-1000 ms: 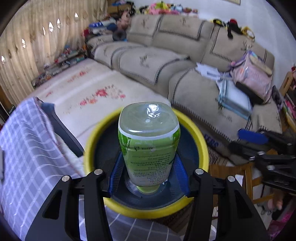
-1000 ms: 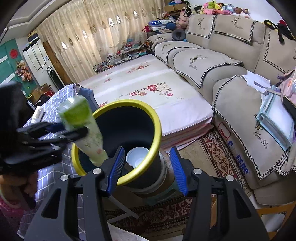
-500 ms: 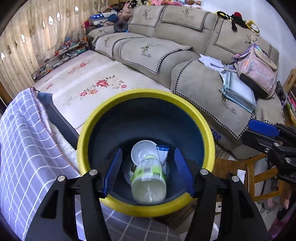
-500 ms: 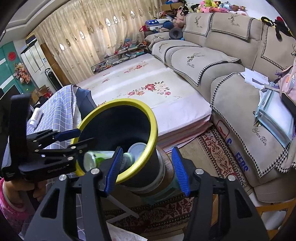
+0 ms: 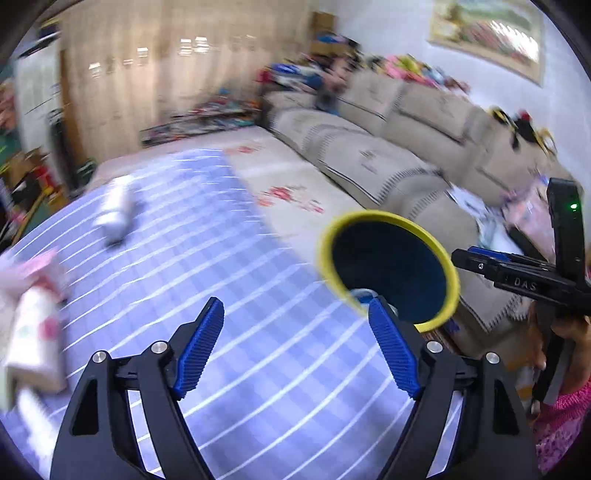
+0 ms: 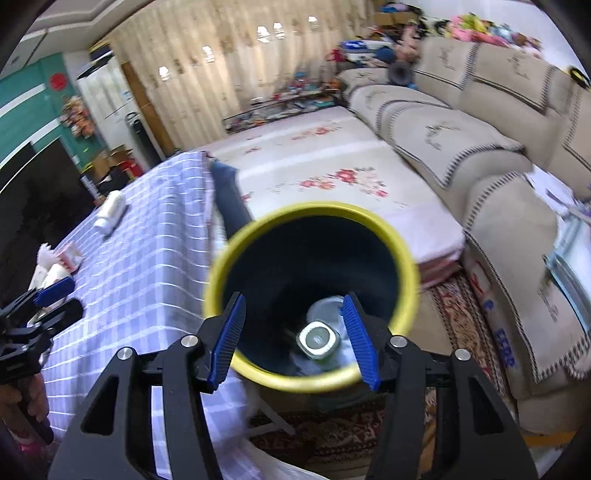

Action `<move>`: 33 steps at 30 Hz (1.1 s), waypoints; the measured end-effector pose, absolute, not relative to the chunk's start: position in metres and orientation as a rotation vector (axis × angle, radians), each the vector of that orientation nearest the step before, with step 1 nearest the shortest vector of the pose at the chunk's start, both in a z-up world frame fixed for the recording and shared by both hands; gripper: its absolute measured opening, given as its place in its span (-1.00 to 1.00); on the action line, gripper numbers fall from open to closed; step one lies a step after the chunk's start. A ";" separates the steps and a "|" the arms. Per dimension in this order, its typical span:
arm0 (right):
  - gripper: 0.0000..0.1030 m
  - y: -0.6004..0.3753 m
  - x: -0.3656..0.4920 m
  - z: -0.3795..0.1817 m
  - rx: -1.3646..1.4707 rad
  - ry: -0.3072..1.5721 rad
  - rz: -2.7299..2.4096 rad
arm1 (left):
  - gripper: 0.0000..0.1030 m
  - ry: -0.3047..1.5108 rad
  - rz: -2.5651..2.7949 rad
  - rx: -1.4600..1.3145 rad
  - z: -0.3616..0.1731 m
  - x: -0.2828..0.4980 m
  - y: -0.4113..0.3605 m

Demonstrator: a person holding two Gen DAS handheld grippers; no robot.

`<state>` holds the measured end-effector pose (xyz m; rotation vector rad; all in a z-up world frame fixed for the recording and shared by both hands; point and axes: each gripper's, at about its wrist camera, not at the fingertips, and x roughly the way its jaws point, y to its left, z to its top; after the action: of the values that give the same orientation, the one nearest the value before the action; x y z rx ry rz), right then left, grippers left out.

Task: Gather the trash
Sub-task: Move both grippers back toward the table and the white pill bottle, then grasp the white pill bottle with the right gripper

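From the left wrist, the left tool (image 5: pixel 295 345) hung wide open and empty over the checked tabletop (image 5: pixel 229 295), the yellow-rimmed bin (image 5: pixel 388 266) just off its right edge. From the right wrist, the right tool (image 6: pixel 293 334) gaped empty over the bin (image 6: pixel 314 210), a bottle (image 6: pixel 318 339) lying inside.

A beige sectional sofa (image 6: pixel 461 122) with dark zigzag trim runs along the right side of the room — stuffed toys (image 6: pixel 476 27) are piled behind its backrest. In front of it lies a low platform under a cream cloth with red flowers (image 6: pixel 325 173), and a patterned red rug (image 6: pixel 465 321) covers the floor beside it. Tall beige curtains (image 6: pixel 221 66) hang at the back, a framed picture (image 5: pixel 487 33) is on the wall — and a blue-and-white checked tablecloth (image 6: pixel 147 243) covers the table.
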<state>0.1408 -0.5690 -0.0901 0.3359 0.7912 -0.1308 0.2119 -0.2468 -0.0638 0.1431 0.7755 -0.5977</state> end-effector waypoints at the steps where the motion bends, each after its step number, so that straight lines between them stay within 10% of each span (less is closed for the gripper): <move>1: 0.02 -0.561 0.148 -0.087 0.325 0.790 -0.115 | 0.57 0.768 -0.573 0.128 -0.061 0.212 -0.230; 15: 0.02 -0.389 0.286 -0.040 0.218 0.767 0.141 | 0.69 0.585 -0.181 -0.034 -0.039 0.210 0.001; 33: 0.02 -0.290 0.449 -0.085 0.209 0.888 0.031 | 0.77 0.558 -0.087 -0.073 -0.060 0.203 0.032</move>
<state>0.4492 -0.2904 -0.0854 0.2090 0.8882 0.0311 0.2030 0.0324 -0.0597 -0.0734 0.5576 -0.0872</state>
